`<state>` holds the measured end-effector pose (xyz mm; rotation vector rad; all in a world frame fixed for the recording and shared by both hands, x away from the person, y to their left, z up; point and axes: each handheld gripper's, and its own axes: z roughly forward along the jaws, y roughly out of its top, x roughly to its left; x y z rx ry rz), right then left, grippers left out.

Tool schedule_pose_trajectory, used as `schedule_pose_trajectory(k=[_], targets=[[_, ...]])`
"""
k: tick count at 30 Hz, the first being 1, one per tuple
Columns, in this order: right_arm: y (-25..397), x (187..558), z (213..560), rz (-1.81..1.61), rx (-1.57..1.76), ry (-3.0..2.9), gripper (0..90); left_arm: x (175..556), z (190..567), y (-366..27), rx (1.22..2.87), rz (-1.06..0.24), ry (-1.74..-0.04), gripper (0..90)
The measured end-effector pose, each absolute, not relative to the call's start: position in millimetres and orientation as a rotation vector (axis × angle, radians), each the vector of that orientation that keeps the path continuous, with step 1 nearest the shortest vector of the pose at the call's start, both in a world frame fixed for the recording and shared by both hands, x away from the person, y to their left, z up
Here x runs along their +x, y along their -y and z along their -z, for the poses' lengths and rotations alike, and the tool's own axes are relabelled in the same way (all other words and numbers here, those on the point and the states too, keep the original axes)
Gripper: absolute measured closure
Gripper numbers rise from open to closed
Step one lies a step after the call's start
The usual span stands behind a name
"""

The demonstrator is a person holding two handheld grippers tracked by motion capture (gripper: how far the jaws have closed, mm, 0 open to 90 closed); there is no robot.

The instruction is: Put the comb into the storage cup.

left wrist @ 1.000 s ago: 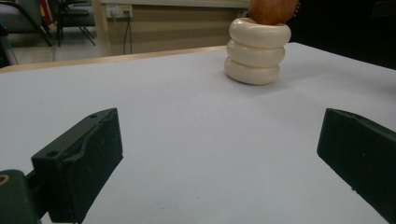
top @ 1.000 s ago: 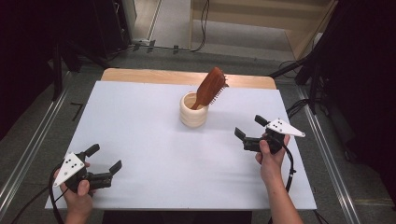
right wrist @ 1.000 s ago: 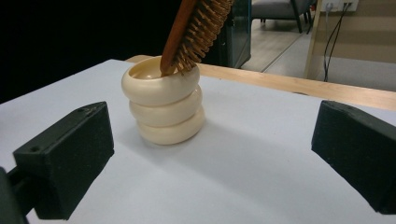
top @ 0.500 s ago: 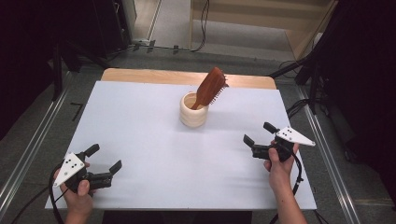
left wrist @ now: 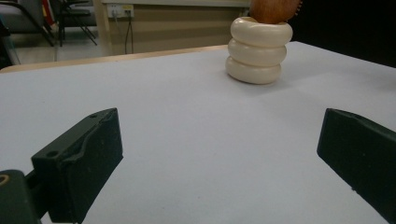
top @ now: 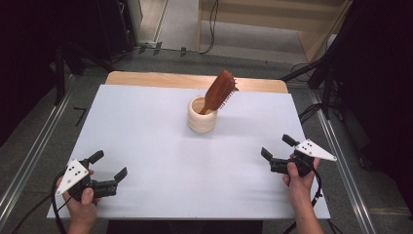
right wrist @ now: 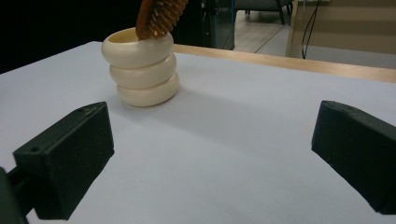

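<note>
A cream ribbed cup (top: 202, 114) stands at the middle back of the white table (top: 146, 126), with a brown wooden hairbrush (top: 220, 90) leaning out of it to the right. The cup (left wrist: 259, 50) appears ahead in the left gripper view, and the cup (right wrist: 141, 66) with the hairbrush (right wrist: 159, 16) shows in the right gripper view. My left gripper (top: 109, 164) rests open near the front left corner, holding nothing. My right gripper (top: 277, 147) is open at the front right, its jaws wide and nothing between them.
A wooden strip (top: 160, 80) runs along the table's far edge. Metal rails (top: 29, 156) flank the table on both sides. Cables (top: 311, 109) lie on the floor at the right. Wooden furniture (top: 272, 19) stands beyond the table.
My right gripper has drawn back from the cup toward the front right edge of the table. The left gripper, cup and hairbrush stay where they were.
</note>
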<state>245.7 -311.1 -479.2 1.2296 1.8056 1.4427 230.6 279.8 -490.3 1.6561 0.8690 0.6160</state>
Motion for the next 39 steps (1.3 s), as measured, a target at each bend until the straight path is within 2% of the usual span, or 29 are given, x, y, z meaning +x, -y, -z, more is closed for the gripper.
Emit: schedule_pose_trajectory(k=[39], targets=[[358.0, 203.5, 501.9, -1.362, 1.317, -1.760, 0.0, 231.0, 490.7, -279.6, 1.659, -0.615, -0.868, 0.6]])
